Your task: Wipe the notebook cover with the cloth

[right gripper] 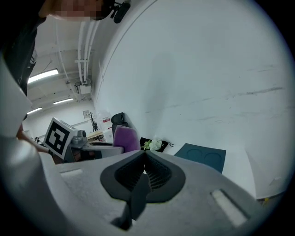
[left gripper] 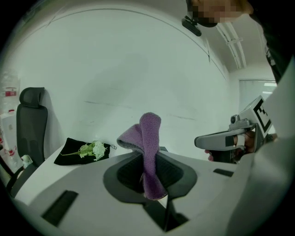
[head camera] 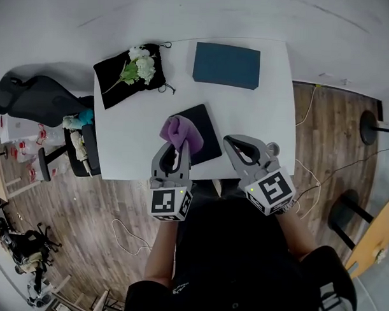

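While the left gripper [head camera: 175, 151] hangs over the table's [head camera: 125, 143] near edge, its jaws are clamped on the purple cloth [head camera: 181, 132], above the flat black notebook [head camera: 207, 134]. Right gripper [head camera: 240, 149]: jaws together, empty. The cloth is judged soft and limp, so a bunched hold suits.

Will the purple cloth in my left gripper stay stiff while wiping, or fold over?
Probably floppy: the cloth folds over above the left gripper, which is shut on it. Its fuzzy pile likely drags rather than slides. It looks light, so expect bunching against the notebook.
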`<control>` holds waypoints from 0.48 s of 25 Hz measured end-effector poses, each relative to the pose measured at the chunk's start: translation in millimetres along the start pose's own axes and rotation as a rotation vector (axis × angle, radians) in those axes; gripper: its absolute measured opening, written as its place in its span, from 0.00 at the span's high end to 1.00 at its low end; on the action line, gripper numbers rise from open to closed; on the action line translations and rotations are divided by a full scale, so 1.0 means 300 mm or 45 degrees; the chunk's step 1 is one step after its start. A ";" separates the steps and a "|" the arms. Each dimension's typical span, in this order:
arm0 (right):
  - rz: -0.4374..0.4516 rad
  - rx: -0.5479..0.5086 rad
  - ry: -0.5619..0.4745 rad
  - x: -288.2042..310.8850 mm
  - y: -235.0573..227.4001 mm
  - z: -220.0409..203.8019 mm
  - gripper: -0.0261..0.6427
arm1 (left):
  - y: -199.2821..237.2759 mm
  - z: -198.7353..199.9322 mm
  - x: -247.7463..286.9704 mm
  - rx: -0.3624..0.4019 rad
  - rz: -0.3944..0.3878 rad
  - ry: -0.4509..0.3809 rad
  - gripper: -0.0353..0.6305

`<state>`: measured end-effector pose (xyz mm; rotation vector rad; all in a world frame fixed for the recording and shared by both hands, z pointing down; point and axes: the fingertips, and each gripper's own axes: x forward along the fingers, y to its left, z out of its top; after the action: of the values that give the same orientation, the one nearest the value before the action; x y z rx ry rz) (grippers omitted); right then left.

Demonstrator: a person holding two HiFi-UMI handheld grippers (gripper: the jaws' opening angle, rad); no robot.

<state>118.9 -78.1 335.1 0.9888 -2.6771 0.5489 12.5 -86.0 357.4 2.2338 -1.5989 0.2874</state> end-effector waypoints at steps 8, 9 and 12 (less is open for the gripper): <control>-0.048 0.060 0.074 0.090 -0.062 -0.054 0.96 | 0.025 -0.098 0.164 -0.020 -0.089 0.123 0.85; -0.058 0.070 0.085 0.098 -0.069 -0.061 0.96 | 0.030 -0.108 0.182 -0.022 -0.099 0.137 0.85; -0.083 0.092 0.105 0.127 -0.091 -0.075 0.96 | 0.050 -0.141 0.234 -0.030 -0.122 0.176 0.85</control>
<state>110.5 -109.6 375.7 1.0451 -2.5599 0.6625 24.0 -133.4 425.2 2.2138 -1.4129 0.3854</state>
